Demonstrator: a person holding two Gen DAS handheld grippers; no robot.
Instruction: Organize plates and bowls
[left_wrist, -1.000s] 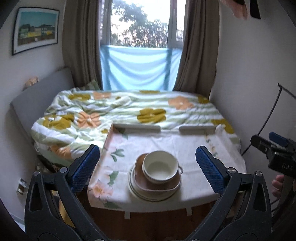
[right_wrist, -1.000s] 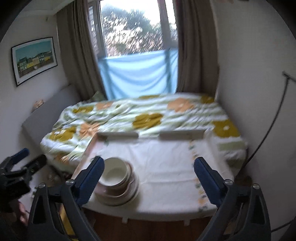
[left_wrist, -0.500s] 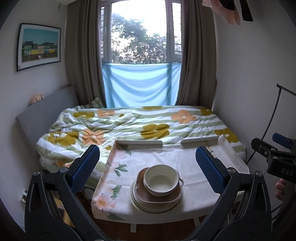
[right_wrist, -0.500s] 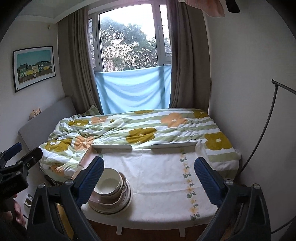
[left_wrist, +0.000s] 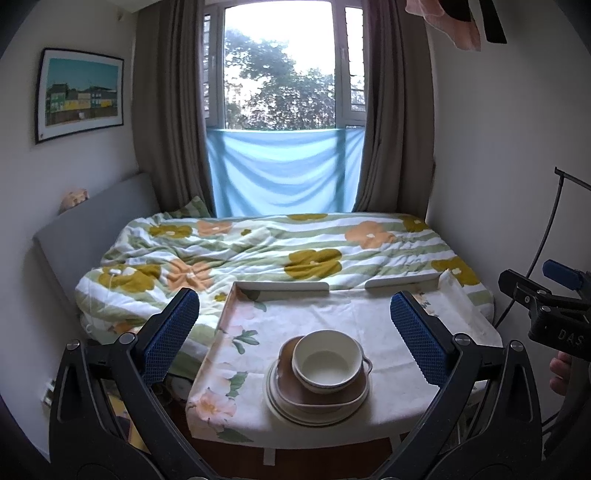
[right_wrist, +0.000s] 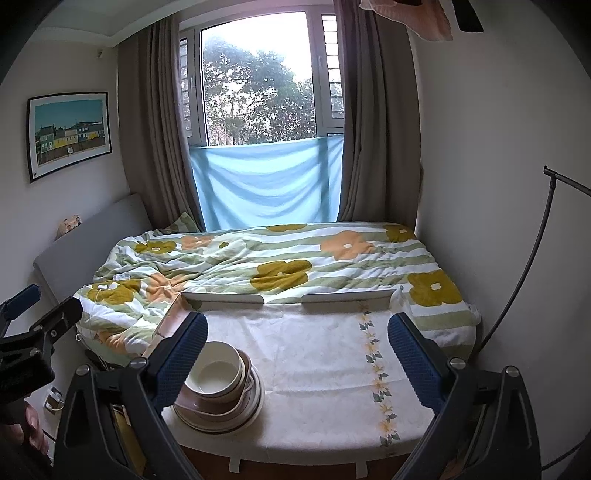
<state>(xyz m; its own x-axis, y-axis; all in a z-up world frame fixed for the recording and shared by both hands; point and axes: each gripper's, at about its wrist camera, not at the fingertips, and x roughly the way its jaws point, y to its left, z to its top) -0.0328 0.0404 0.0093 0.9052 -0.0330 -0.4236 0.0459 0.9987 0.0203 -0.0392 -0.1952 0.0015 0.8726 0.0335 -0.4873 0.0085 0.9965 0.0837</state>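
1. Landmark: the stack of dishes (left_wrist: 317, 387) on the cloth-covered table (left_wrist: 369, 321). A white bowl (left_wrist: 327, 360) sits on top, in a brown dish (left_wrist: 354, 397) with a small handle, all resting on pale plates (left_wrist: 280, 408). The stack stands near the table's front edge, toward its left side.
2. Left gripper (left_wrist: 294, 338): fingers spread wide, nothing between them. In its own view the stack lies dead ahead and below, centred between the two blue pads (left_wrist: 170, 336). No contact; clearly apart from the stack.
3. Right gripper (right_wrist: 297, 356): fingers likewise spread wide and empty. In its view the stack (right_wrist: 221, 395) lies off to the left, partly hidden behind the left-hand pad (right_wrist: 183, 360); bare cloth fills the space ahead.
4. Judgement: the left gripper is the better lined up, and probably nearer, for lifting the bowl. The bowl is round, so no long axis governs; any rim approach serves.
5. Judgement: open cloth to the right of the stack offers room to set pieces down.
6. Risk (judgement): the bowl rim is smooth and may slip in a shallow pinch.
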